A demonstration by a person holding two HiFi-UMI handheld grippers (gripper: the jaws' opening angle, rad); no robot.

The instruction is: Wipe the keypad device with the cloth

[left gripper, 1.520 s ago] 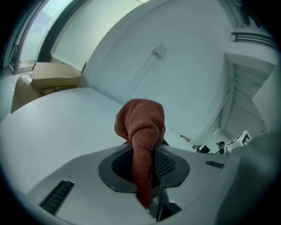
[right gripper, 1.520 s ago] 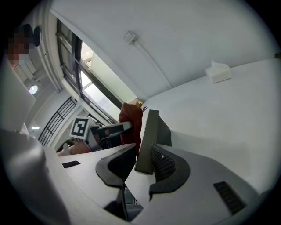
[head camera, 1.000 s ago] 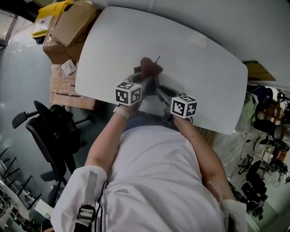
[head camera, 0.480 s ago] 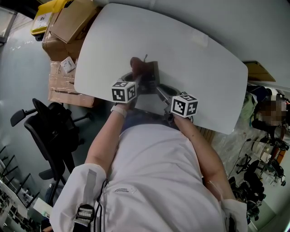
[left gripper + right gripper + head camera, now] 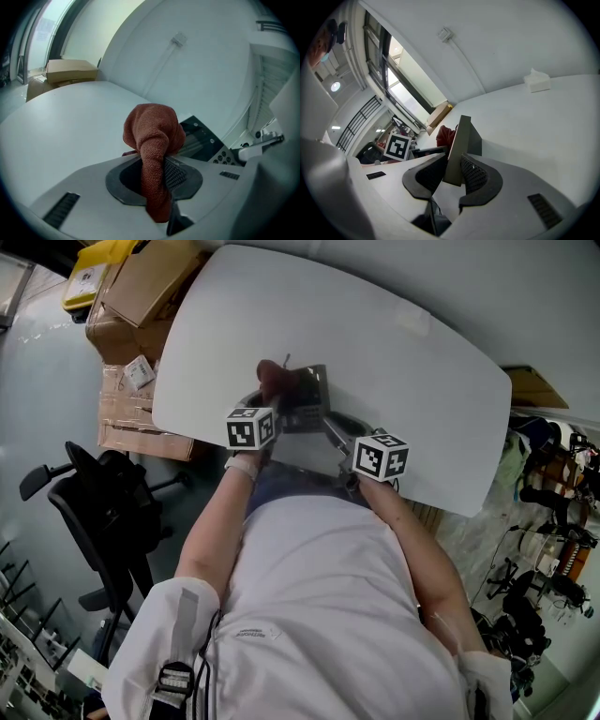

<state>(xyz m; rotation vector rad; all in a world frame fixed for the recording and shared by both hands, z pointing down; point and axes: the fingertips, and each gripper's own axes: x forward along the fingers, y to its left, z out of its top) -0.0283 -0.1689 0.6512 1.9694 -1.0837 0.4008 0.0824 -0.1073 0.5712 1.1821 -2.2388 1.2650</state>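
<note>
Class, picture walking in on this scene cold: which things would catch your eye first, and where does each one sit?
The rust-red cloth stands out most, bunched and clamped in the left gripper right in front of the person. Beside it, the right gripper pinches the grey keypad device by its edge, over the near side of the big white table.

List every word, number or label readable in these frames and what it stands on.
None reads as text.
Keypad device: key legends too small to read.
White label on cardboard stack: blurred.
Sticker on yellow box: too small.
Left cube, right cube: square marker patterns, no letters.
</note>
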